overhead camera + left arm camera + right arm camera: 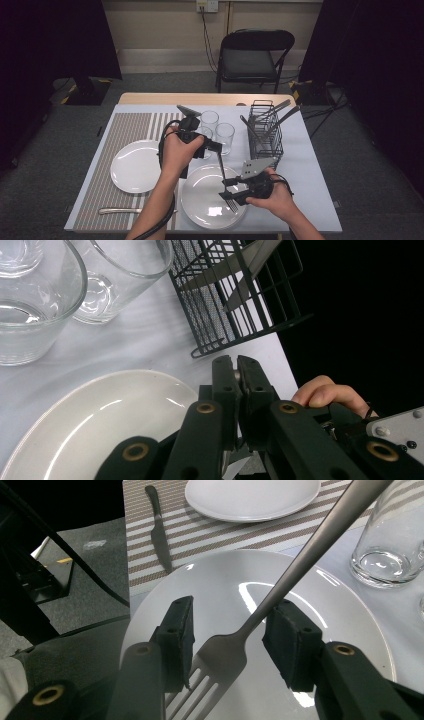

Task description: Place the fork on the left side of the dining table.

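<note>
A fork (222, 172) hangs over the near white plate (197, 202), its handle clamped in the closed jaws of the left gripper (216, 146) and its tines pointing down between the jaws of the right gripper (229, 192). The right gripper view shows what the high view cannot: the fork's neck (250, 625) touches one pad while the other pad stands clear of the tines, so the right gripper (232, 642) is open around it, not clamping. That view also takes in a knife (159, 530) on the striped placemat (210, 532) beyond the plate's rim (165, 582), with a second plate (250, 497) farther off. The left gripper view shows its own jaws pressed together just above the plate's edge (100, 415), the right hand (327, 395) close beside them. Behind the plate stand the drinking glasses (216, 131); to its right, the black wire cutlery basket (265, 132) holds more utensils. A black folding chair (252, 55) waits behind the table.
</note>
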